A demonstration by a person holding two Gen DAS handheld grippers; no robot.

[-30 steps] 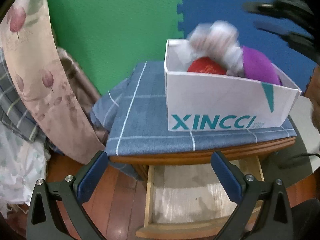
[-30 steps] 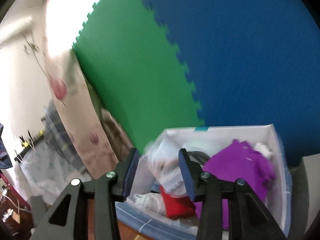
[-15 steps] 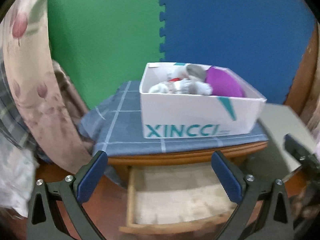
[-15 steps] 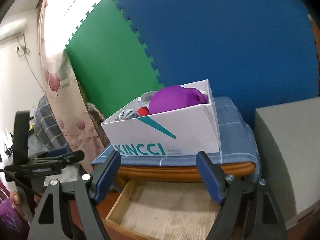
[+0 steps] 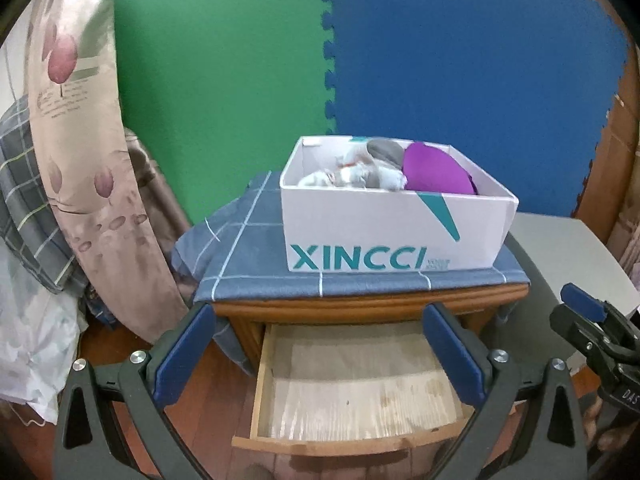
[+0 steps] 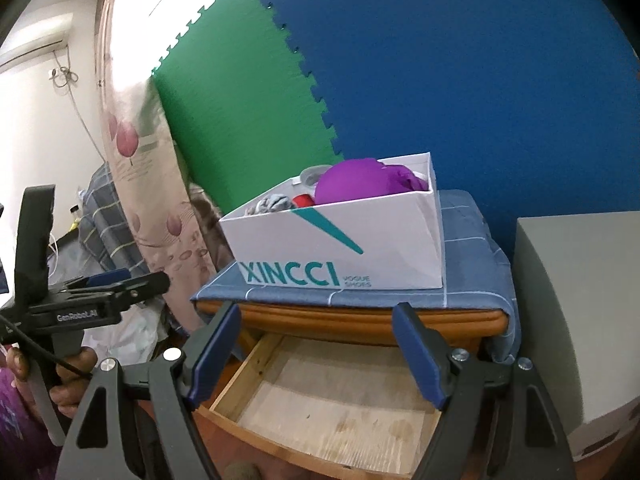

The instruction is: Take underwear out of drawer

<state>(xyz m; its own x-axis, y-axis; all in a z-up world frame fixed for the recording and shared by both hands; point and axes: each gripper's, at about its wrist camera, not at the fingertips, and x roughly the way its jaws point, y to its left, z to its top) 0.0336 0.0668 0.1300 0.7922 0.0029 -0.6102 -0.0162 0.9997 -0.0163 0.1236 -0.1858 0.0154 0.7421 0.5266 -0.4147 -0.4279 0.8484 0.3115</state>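
Note:
The wooden drawer [image 5: 352, 384] of the nightstand stands pulled out, and only its bare lined bottom shows; it also shows in the right wrist view [image 6: 328, 392]. Underwear in grey, white, red and purple [image 5: 434, 168] lies in a white XINCCI box [image 5: 384, 236] on top of the nightstand, also in the right wrist view [image 6: 360, 184]. My left gripper [image 5: 320, 352] is open and empty, in front of and above the drawer. My right gripper [image 6: 320, 356] is open and empty over the drawer's front; it also shows from the side at the right edge of the left wrist view [image 5: 592, 328].
A blue checked cloth [image 5: 256, 256] covers the nightstand top. A flowered curtain [image 5: 80, 152] and bedding hang on the left. A grey block [image 6: 580, 300] stands to the right of the nightstand. Green and blue foam mats [image 5: 440, 60] cover the wall behind.
My right gripper let go of a grey-white garment into the box, opened, and drew back down to the drawer. My left gripper pulled back a little.

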